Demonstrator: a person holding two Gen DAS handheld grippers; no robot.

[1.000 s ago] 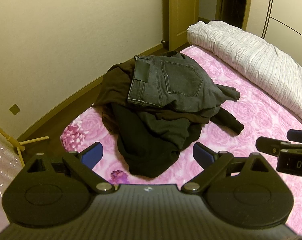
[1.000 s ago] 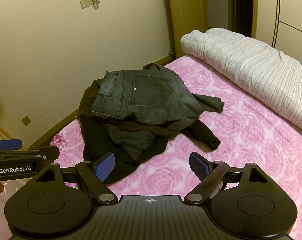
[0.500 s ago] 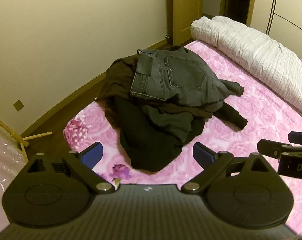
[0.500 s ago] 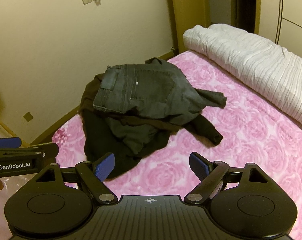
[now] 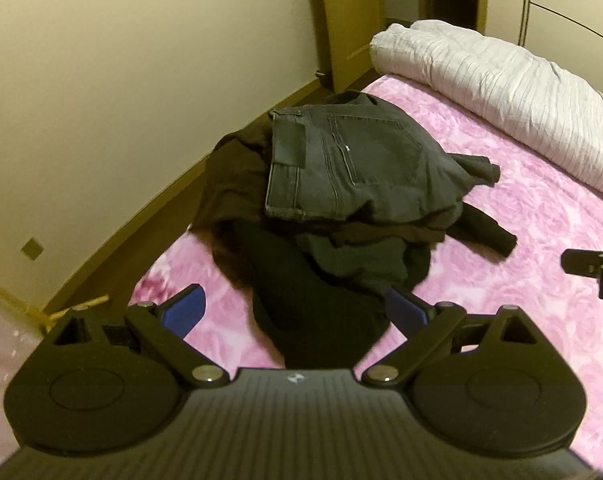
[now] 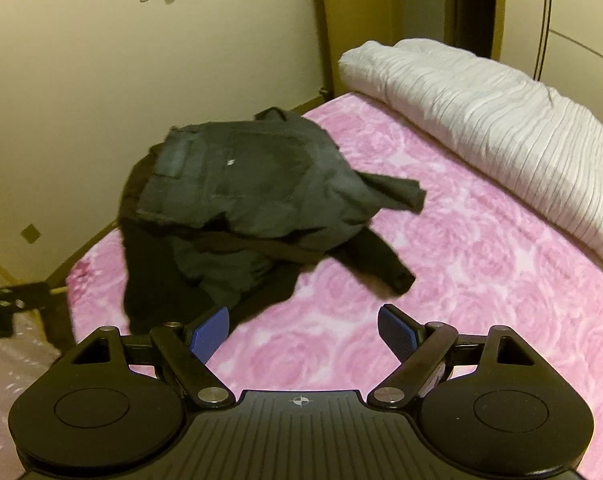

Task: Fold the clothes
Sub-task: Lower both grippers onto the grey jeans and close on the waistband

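Both our grippers have drifted closer to the heap of dark crumpled clothes (image 5: pixel 341 216) on the pink rose-patterned bed (image 6: pixel 481 280). Our left gripper (image 5: pixel 295 310) and right gripper (image 6: pixel 303 330) hold blue-padded fingers (image 6: pixel 209 334) wide, empty, touching nothing; grey denim jeans (image 5: pixel 353 164) top the heap just ahead.

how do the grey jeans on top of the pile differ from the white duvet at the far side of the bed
The grey jeans are dark denim with a stitched back pocket; the white duvet is pale with fine stripes. The jeans lie crumpled on top of a heap of dark clothes; the duvet is rolled into a long bundle directly on the pink floral bedcover. The duvet looks much bulkier. Both rest on the bed, untouched by either gripper.
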